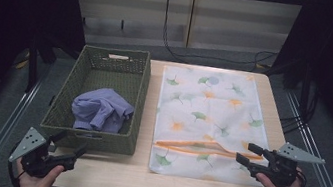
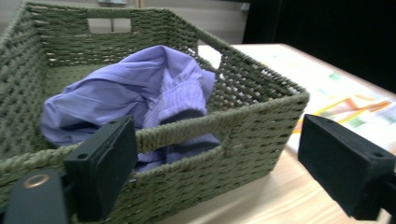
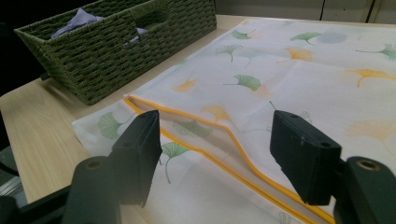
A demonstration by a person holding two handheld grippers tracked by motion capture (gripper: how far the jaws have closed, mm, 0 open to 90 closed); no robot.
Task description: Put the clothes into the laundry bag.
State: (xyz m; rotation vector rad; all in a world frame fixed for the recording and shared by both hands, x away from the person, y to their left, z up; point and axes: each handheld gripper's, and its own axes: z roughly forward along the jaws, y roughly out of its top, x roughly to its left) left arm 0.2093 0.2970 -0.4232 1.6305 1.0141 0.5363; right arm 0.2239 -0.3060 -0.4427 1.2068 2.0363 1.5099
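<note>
Black jaws of the left gripper [image 2: 215, 172] stand wide apart with nothing between them, aimed at the near wall of the green woven basket [image 2: 261, 121], just short of its handle slot. Beyond that wall a crumpled purple garment [image 2: 121, 93] lies inside the basket, near its front end. The right gripper [image 3: 212, 156] is also spread wide and empty, hovering low over the leaf-printed laundry bag [image 3: 299, 70], its jaws straddling the orange-edged zip opening [image 3: 224, 135].

My reading is that the work is at its start: the garment is to go into the bag, and neither tool has taken hold of anything yet. Next, the right gripper would likely need to pinch and lift one edge of the opening, while the left one rises over the basket rim and closes on the cloth.

From the high view, both hands sit at the table's [image 1: 106, 175] near edge, with the basket left of the flat bag, close alongside. Seen from the right gripper view, the opening already gapes slightly. From the left gripper view, the garment's gathered elastic cuff is plain.
</note>
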